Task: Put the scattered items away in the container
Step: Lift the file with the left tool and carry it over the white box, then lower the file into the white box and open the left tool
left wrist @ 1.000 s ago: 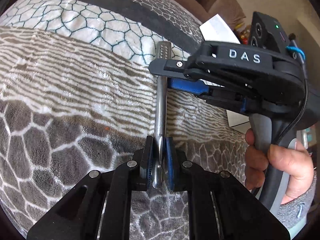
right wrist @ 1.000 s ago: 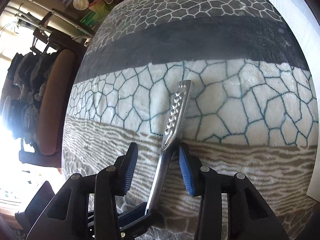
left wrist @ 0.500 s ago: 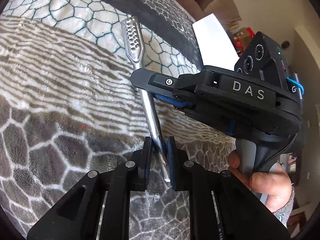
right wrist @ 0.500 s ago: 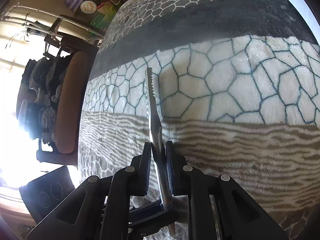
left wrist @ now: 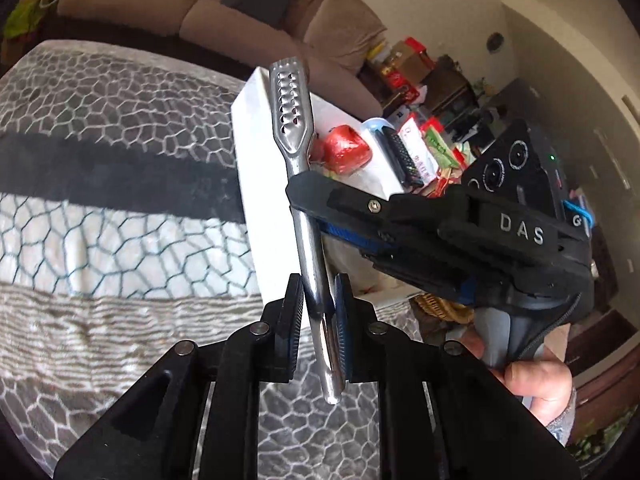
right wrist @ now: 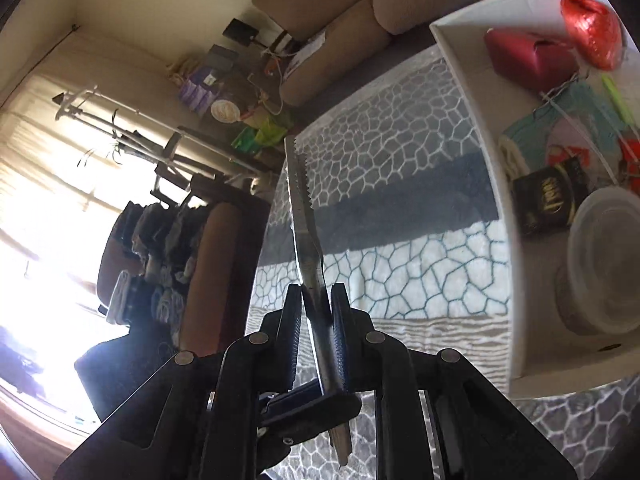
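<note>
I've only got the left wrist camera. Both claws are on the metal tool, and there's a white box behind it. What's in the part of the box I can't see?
Observer: In the right wrist view, a clear round tub fills the nearest corner of the white box.
Operator: Does the metal tool have teeth?
Observer: Yes. Seen edge-on from the right wrist, its head has a sawtooth edge.

Patterned fleece blanket (left wrist: 120, 220) covers surface; white box (right wrist: 496, 184) rests on it.
</note>
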Action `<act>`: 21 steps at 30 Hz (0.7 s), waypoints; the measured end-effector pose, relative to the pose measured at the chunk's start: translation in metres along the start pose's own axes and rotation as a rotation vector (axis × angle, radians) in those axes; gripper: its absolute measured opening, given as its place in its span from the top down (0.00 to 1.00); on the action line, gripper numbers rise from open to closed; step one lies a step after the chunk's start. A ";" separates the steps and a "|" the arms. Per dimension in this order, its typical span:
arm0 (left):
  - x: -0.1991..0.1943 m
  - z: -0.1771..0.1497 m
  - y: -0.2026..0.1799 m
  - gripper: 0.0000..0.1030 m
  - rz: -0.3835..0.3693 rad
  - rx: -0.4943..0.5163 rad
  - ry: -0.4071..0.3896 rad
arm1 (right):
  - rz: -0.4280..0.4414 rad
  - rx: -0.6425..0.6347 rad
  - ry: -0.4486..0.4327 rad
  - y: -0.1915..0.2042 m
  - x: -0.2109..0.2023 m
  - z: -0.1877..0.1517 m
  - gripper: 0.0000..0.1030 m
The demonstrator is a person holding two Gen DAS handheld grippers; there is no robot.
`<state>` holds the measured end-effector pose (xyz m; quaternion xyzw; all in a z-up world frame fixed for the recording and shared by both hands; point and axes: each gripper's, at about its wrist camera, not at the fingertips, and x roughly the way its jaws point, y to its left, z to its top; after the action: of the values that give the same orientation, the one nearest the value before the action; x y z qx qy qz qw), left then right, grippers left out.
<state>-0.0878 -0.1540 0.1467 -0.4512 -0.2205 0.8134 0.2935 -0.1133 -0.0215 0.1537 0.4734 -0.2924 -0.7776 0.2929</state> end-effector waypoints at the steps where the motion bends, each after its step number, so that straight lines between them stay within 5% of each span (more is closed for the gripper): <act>1: 0.014 0.008 -0.014 0.86 -0.003 0.018 0.007 | -0.008 0.002 -0.021 -0.007 -0.014 0.007 0.86; 6: 0.093 0.028 -0.076 0.86 0.008 0.086 0.076 | -0.071 0.071 -0.120 -0.072 -0.073 0.039 0.86; 13: 0.190 0.031 -0.096 0.86 0.087 0.101 0.193 | -0.119 0.211 -0.167 -0.174 -0.104 0.060 0.83; 19: 0.201 0.018 -0.092 0.81 0.170 0.142 0.184 | -0.147 0.219 -0.127 -0.208 -0.099 0.060 0.78; 21: 0.188 0.015 -0.093 0.62 0.169 0.149 0.159 | -0.161 0.191 -0.126 -0.206 -0.102 0.055 0.63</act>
<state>-0.1535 0.0398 0.0984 -0.5084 -0.0970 0.8108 0.2733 -0.1615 0.1986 0.0819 0.4712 -0.3442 -0.7953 0.1642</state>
